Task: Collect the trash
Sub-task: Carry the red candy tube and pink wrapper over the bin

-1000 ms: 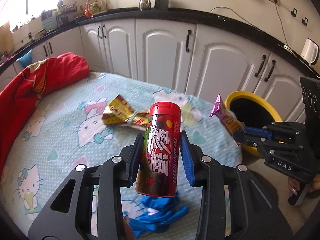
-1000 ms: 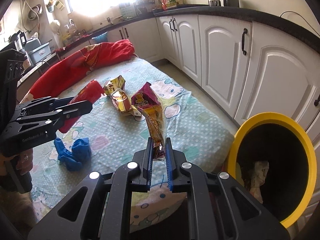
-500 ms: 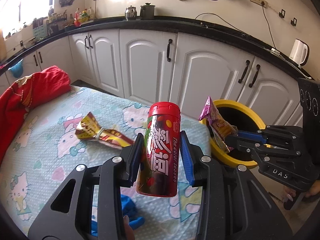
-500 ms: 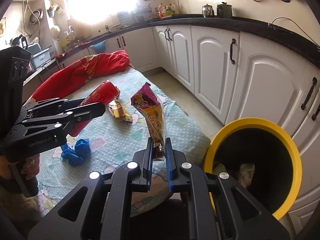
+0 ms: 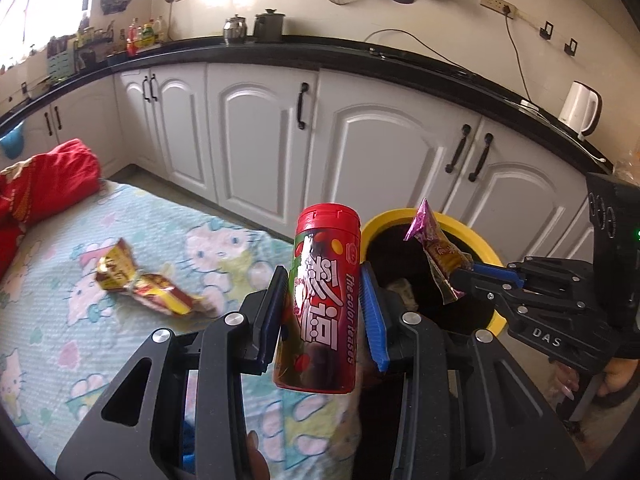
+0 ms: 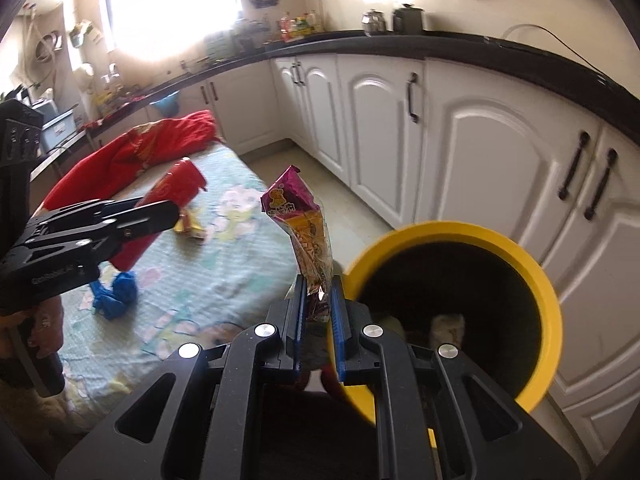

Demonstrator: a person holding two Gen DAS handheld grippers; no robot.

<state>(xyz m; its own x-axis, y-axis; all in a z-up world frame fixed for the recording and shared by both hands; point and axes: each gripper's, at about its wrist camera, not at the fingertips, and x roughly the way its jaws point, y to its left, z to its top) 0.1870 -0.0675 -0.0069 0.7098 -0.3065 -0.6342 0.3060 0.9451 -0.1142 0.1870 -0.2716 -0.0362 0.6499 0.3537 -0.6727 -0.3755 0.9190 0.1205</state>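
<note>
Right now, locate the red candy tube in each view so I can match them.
Left wrist: red candy tube at centre, upright between that claw's pads.
Right wrist: red candy tube at left, behind the other claw's tip.
Shared landmark: yellow-rimmed bin.

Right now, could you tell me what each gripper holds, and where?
Left gripper: red candy canister, by its middle. Right gripper: purple snack wrapper, by its bottom end.
</note>
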